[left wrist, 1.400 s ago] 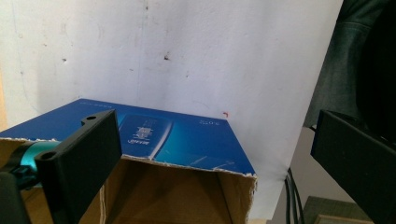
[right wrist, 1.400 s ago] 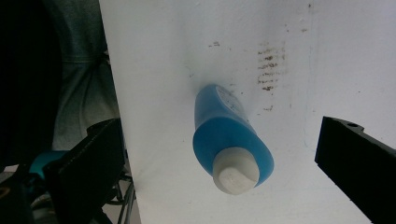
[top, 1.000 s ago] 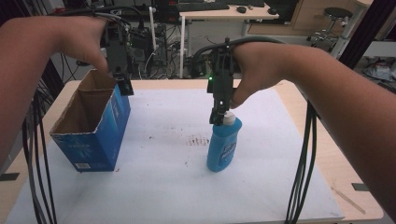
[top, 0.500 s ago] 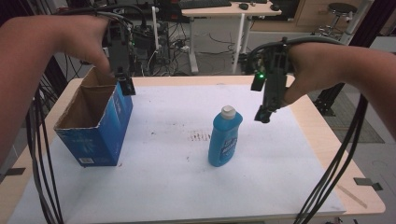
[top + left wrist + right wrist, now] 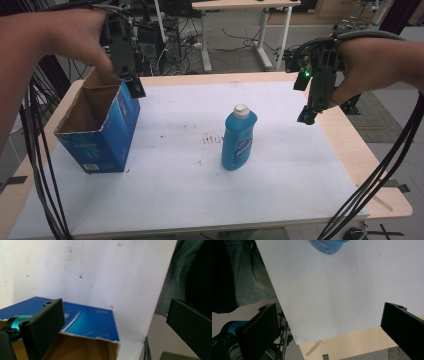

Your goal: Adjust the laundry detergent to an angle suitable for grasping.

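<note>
A blue dish-soap bottle (image 5: 239,138) with a white cap stands upright near the middle of the white sheet (image 5: 200,190). Its base (image 5: 327,245) shows at the top of the right gripper view. My right gripper (image 5: 306,116) hangs open above the table's right side, well clear of the bottle, with nothing between its jaws. An open blue cardboard box (image 5: 97,127) stands at the left. My left gripper (image 5: 136,87) hovers open over the box's far right corner, and the box's blue side and torn brown rim (image 5: 90,326) lie below its jaws.
The sheet covers most of a wooden table (image 5: 367,165), with bare wood along the right edge. Black cables (image 5: 35,165) trail down from both hands at the left and right. Desks and cable clutter stand behind the table.
My right gripper let go of the bottle's cap, opened, and moved up and to the right, away from it. The bottle stays upright. The left gripper has barely moved.
</note>
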The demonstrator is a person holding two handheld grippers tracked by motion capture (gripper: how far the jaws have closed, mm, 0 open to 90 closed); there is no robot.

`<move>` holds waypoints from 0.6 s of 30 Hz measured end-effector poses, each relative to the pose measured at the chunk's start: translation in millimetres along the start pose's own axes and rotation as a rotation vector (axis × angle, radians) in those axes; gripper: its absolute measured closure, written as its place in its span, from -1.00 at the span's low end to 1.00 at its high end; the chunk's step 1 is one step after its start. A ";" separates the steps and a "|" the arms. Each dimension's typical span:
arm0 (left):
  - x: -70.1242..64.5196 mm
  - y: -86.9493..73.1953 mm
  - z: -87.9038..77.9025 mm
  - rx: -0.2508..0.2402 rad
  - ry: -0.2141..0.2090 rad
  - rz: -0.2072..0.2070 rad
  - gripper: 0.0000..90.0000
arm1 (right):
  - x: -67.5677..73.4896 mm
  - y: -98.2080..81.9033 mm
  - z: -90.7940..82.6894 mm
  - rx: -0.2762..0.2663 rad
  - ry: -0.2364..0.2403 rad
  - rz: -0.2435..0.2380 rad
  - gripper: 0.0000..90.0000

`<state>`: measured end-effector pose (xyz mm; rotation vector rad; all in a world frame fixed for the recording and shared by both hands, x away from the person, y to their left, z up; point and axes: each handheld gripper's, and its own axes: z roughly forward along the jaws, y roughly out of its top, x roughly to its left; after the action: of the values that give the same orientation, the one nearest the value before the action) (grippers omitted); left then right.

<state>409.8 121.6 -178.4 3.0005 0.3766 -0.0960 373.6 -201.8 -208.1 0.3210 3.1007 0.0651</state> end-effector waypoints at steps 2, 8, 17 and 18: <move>-3.5 -0.6 1.3 -0.030 -0.001 -0.014 -0.96 | -0.5 -2.9 -0.8 -0.003 0.000 0.012 -0.98; -20.2 2.7 9.6 -0.069 -0.044 -0.066 -0.96 | -3.2 -7.0 -1.3 -0.009 -0.002 0.024 -0.98; -39.9 8.4 28.0 -0.193 -0.081 -0.154 -0.96 | -5.2 -8.7 -1.9 -0.010 -0.013 0.019 -0.98; -39.9 8.4 28.0 -0.193 -0.081 -0.154 -0.96 | -5.2 -8.7 -1.9 -0.010 -0.013 0.019 -0.98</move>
<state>371.9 100.4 -202.2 2.7655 0.5728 -0.1827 376.9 -211.5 -206.4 0.3490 3.0840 0.0785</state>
